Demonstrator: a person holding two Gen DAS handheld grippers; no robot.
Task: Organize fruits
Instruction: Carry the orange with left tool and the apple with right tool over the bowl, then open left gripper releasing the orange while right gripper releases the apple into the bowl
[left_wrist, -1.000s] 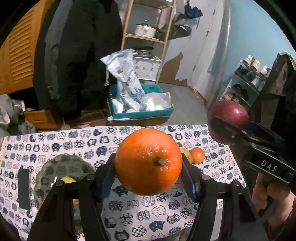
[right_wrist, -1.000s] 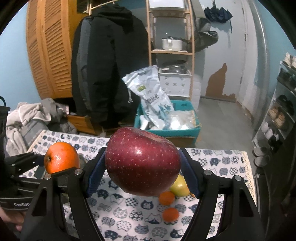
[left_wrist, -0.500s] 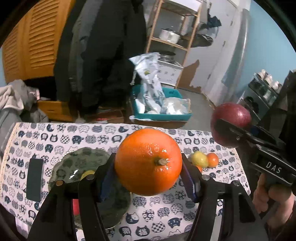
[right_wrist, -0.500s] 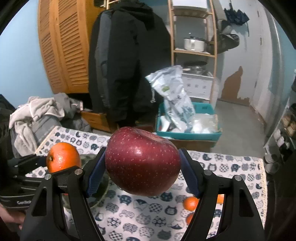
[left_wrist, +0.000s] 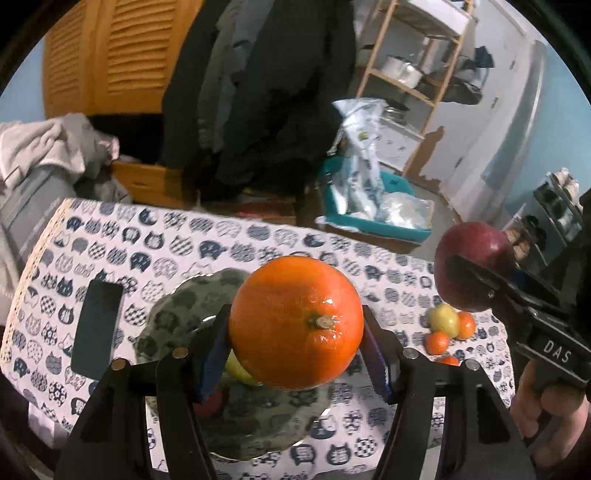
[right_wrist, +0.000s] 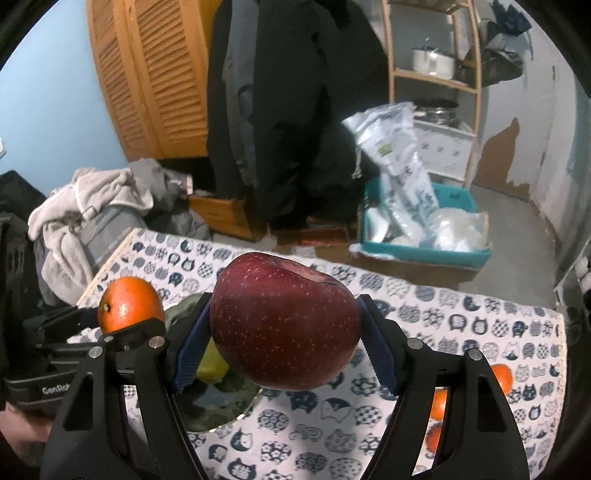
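My left gripper (left_wrist: 295, 339) is shut on a big orange (left_wrist: 295, 323) and holds it above a dark green plate (left_wrist: 184, 306) on the cat-print tablecloth. The orange also shows in the right wrist view (right_wrist: 129, 308). My right gripper (right_wrist: 284, 343) is shut on a dark red apple (right_wrist: 284, 325), held in the air right of the plate (right_wrist: 214, 410); it shows in the left wrist view too (left_wrist: 472, 266). On the plate lie a yellow-green fruit (left_wrist: 236, 369) and a red fruit (left_wrist: 208, 402), partly hidden. A yellow fruit (left_wrist: 445, 319) and small oranges (left_wrist: 437, 341) sit at the table's right.
A dark phone (left_wrist: 96, 328) lies on the cloth left of the plate. Beyond the table's far edge are a teal bin of bags (left_wrist: 373, 210), a cardboard box (left_wrist: 147, 181), piled clothes (right_wrist: 92, 210), hanging coats and a wooden shelf (right_wrist: 432, 77).
Both grippers have moved left with their fruit. The plate has come under the left gripper, and the loose fruits have slid to the right of both views.
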